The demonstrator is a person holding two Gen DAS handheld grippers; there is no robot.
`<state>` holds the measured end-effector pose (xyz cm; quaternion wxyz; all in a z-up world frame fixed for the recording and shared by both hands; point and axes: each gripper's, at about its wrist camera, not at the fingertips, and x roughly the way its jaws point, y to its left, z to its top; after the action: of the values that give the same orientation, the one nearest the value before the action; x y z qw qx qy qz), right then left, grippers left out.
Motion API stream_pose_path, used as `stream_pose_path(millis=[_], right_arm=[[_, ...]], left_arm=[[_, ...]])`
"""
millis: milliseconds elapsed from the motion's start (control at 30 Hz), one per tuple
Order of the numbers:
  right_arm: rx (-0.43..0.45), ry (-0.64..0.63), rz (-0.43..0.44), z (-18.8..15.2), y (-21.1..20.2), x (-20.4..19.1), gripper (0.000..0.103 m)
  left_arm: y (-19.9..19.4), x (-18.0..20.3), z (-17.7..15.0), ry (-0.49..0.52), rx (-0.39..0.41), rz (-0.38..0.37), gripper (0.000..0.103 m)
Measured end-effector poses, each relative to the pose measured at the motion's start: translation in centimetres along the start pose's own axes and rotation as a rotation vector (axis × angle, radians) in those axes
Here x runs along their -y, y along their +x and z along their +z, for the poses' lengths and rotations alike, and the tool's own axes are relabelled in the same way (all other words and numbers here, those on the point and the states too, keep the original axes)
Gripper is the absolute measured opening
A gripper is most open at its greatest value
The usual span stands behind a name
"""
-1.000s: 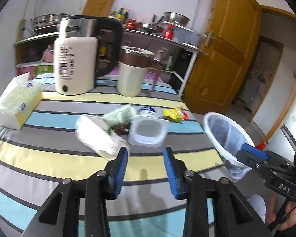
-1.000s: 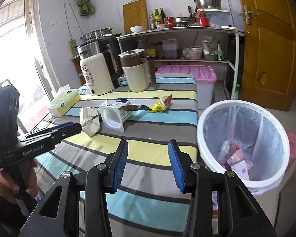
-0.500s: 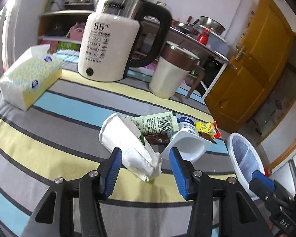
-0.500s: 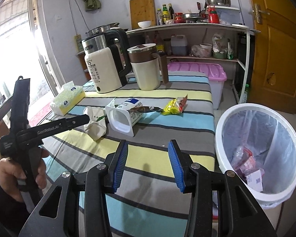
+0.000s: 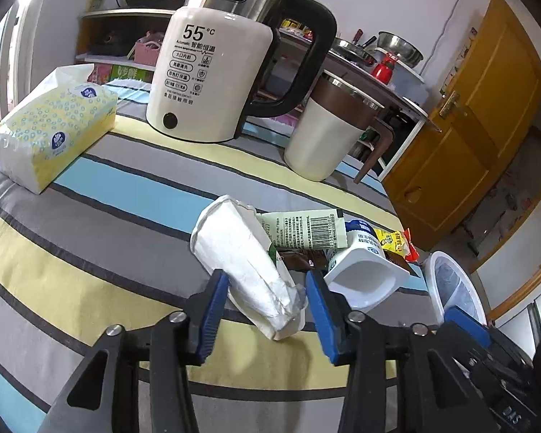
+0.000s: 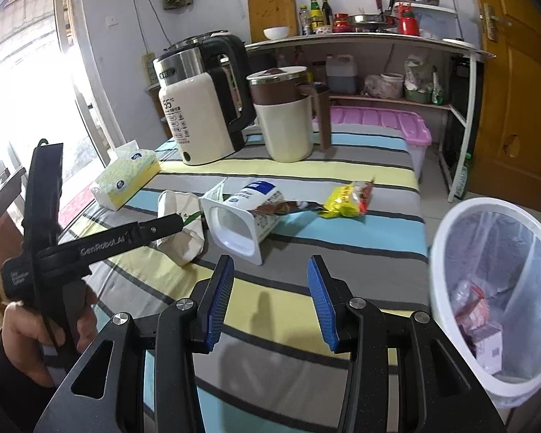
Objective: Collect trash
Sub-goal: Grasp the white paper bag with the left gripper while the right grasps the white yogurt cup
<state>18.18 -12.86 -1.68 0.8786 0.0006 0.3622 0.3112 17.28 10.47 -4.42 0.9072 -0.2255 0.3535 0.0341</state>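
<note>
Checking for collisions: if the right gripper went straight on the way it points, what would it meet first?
Probably the bare striped tablecloth ahead of the right gripper; beyond that, the tipped white yogurt tub. Depth is unclear.

My two handheld grippers

Left gripper (image 5: 267, 310) and right gripper (image 6: 270, 303): black frames, blue ribbed pads, silver screws; dark sleeve.

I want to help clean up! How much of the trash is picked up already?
Some wrappers already lie in the bin. Right now the left hand-held gripper is closing around the crumpled paper cup. Left on the table: the yogurt tub, brown wrapper and yellow snack bag. The right hand-held gripper is empty.
</note>
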Motion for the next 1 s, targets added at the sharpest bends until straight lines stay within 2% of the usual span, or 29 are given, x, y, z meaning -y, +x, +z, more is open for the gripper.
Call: stream_pose_path(millis=[333,367,400,467,567,633,800,867,933,1000], right_arm=[[-0.061,0.034,0.024,1.1,3.9,-0.7,0.044],[-0.068,0.045,0.023,1.2,4.4,-0.6,0.044],[-0.071,0.054,0.023,1.2,4.7,-0.6,0.044],[-0.075,0.066,0.021,1.4,5.2,-0.6,0.043],[-0.067,0.066,0.007,1.6,5.6,-0.9,0.041],[-0.057,0.057,0.001,1.8,5.6,-1.2,0.039],[-0.060,0.039,-0.006,2.1,6.1,-1.6,0.030],[-0.060,0.035,-0.016,2.1,6.2,-1.6,0.017],[-0.061,0.039,-0.018,2.1,6.3,-1.5,0.009],[-0.057,0.047,-0.019,2.0,6.3,-1.4,0.007]], left_arm=[[-1.6,-0.5,-0.5,0.037,0.021,-0.036,0.027],[-1.7,-0.5,-0.6,0.040,0.025,-0.038,0.024],[-1.9,-0.6,-0.5,0.043,0.028,-0.044,0.013],[-2.1,-0.6,-0.5,0.051,0.027,-0.047,0.008],[-1.9,-0.8,-0.4,0.056,0.017,-0.063,0.009],[-1.9,-1.1,-0.4,0.032,0.016,-0.066,0.011],[-1.2,-1.7,-0.2,-0.009,-0.009,-0.072,0.047],[-0.9,-1.7,-0.2,-0.024,-0.020,-0.075,0.048],[-0.5,-1.5,-0.1,-0.023,-0.025,-0.078,0.049],[0.0,-1.4,0.1,-0.021,-0.032,-0.066,0.049]])
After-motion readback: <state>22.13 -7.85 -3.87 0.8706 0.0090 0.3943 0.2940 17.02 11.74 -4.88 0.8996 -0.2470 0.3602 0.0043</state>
